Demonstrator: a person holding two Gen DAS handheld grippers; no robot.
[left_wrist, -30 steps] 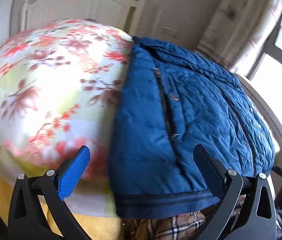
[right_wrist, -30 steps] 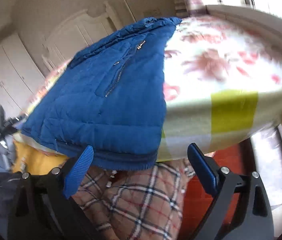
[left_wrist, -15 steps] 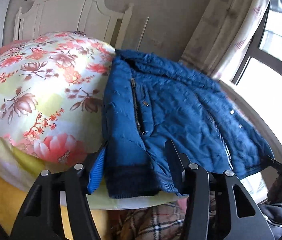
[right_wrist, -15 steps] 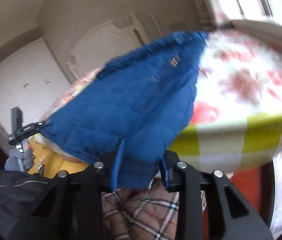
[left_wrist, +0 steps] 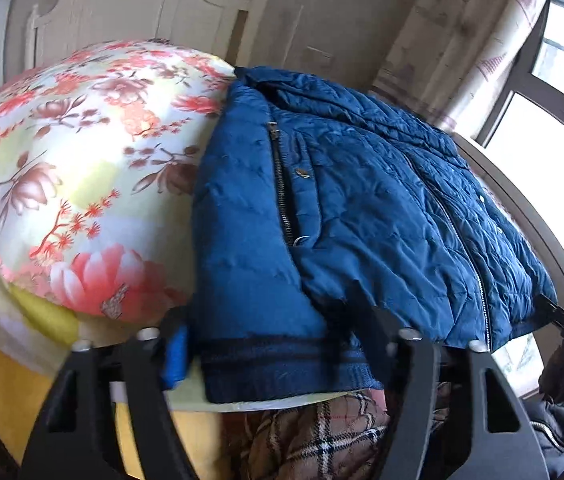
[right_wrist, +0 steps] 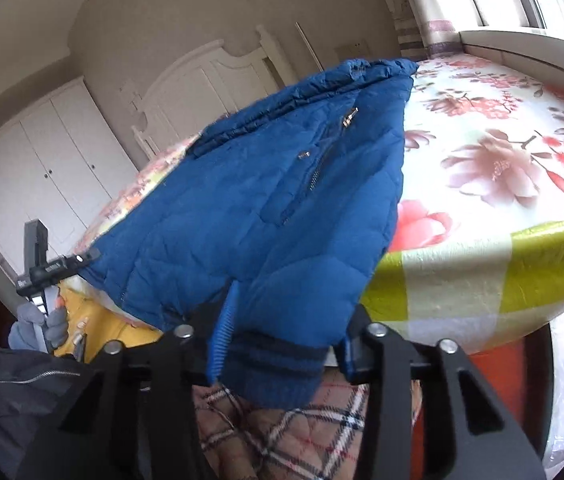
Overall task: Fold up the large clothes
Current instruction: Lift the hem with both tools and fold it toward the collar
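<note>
A blue quilted jacket (left_wrist: 342, 208) lies on a bed with a floral cover (left_wrist: 81, 160), its ribbed hem at the near edge. My left gripper (left_wrist: 273, 344) is shut on the hem at the jacket's left corner. In the right wrist view the same jacket (right_wrist: 282, 208) is seen from its other side. My right gripper (right_wrist: 282, 348) is shut on the hem at that corner and holds it lifted off the bed. Each gripper shows in the other's view, at the far hem corner.
A white headboard (left_wrist: 141, 8) and wall stand behind the bed. A window with a curtain (left_wrist: 482, 40) is at the right. White wardrobe doors (right_wrist: 41, 160) are at the left in the right wrist view. A plaid blanket (right_wrist: 302, 432) hangs below the near edge.
Both grippers went from open in front of the hem to shut on it. The jacket's near edge has since been lifted and pulled a little.
</note>
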